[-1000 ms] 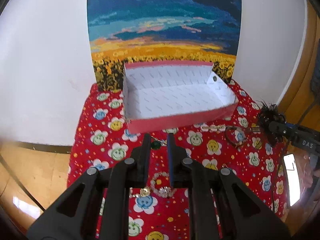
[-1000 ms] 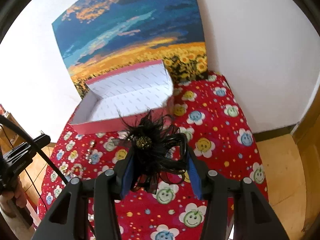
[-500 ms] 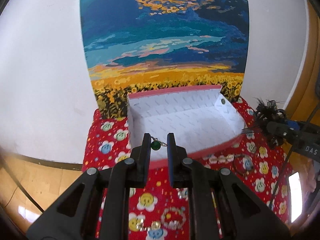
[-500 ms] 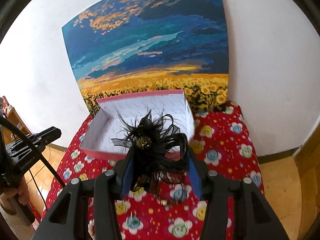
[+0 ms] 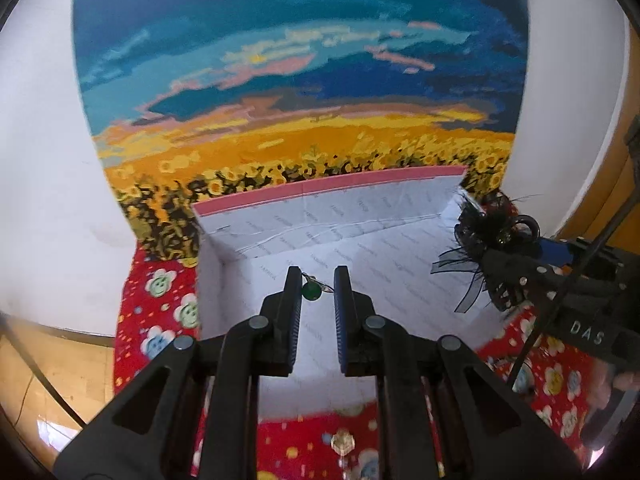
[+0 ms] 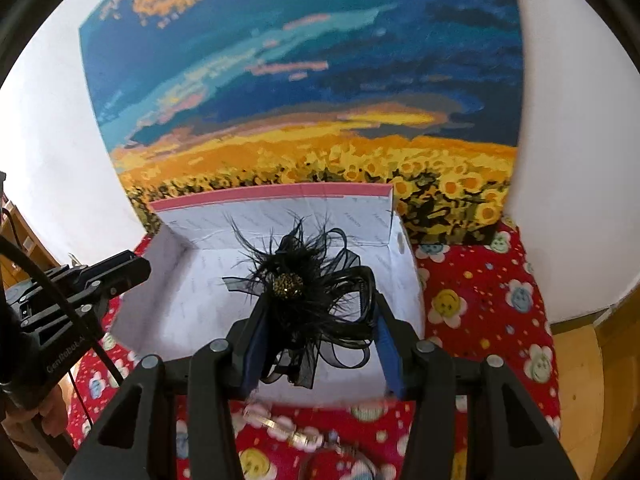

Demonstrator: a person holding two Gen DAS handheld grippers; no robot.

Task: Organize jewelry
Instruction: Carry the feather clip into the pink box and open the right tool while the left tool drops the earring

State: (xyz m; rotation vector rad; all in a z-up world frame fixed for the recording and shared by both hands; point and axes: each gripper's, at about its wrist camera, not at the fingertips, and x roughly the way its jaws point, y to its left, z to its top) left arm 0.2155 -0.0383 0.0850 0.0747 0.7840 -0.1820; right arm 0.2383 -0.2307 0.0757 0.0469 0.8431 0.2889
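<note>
An open box (image 5: pixel 400 248) with a pink rim and white printed lining stands on the red smiley-flower cloth (image 5: pixel 156 312) against the wall; it also shows in the right wrist view (image 6: pixel 192 280). My left gripper (image 5: pixel 317 280) is shut on a green-bead earring (image 5: pixel 311 290) and holds it above the box's inside. My right gripper (image 6: pixel 320 300) is shut on a black feather hair ornament (image 6: pixel 308 280) with a gold centre, also above the box. The ornament shows at the right of the left wrist view (image 5: pixel 492 240).
Loose jewelry lies on the cloth in front of the box: a clear bead piece (image 5: pixel 342 442) and a pale chain (image 6: pixel 288 430). A sunflower painting (image 6: pixel 320 100) leans on the white wall behind. Wooden floor (image 6: pixel 580 380) lies beyond the cloth's edges.
Both grippers have moved forward and up from over the cloth to above the open box, each carrying its piece. The box now fills the middle of both views.
</note>
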